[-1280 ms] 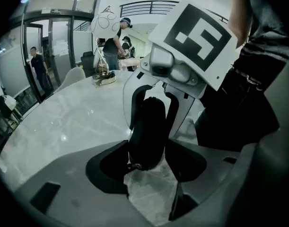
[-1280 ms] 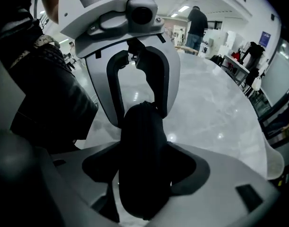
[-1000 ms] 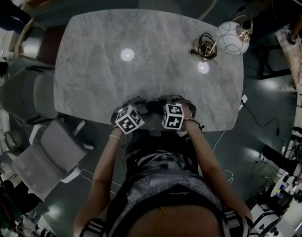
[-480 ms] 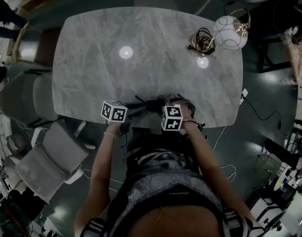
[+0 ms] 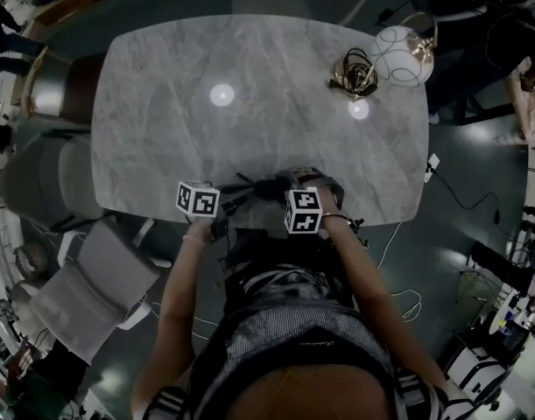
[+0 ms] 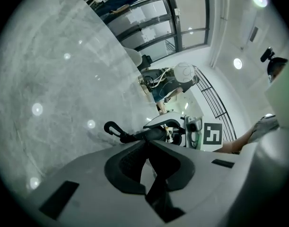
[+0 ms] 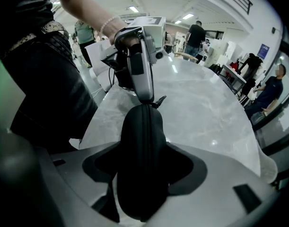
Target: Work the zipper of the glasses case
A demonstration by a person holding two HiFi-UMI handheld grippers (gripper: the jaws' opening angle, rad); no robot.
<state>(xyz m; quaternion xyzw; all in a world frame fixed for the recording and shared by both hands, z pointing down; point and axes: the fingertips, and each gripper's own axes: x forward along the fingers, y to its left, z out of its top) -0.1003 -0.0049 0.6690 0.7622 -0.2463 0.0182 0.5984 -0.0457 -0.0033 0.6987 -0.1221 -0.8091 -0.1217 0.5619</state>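
Right gripper [image 7: 142, 171]: I keep its jaws clamped on the glasses case [image 7: 142, 136].
Left gripper [image 6: 146, 142]: jaws just closing, pinching the zipper pull [image 6: 140, 135] at the case's end.

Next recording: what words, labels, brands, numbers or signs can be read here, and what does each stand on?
No text reads clearly.
Left white marker cube: black square patterns only, no letters.
Right white marker cube: the same.
Pale print on the person's grey waistband: too small to read.
Blue wall sign: too blurred to read.
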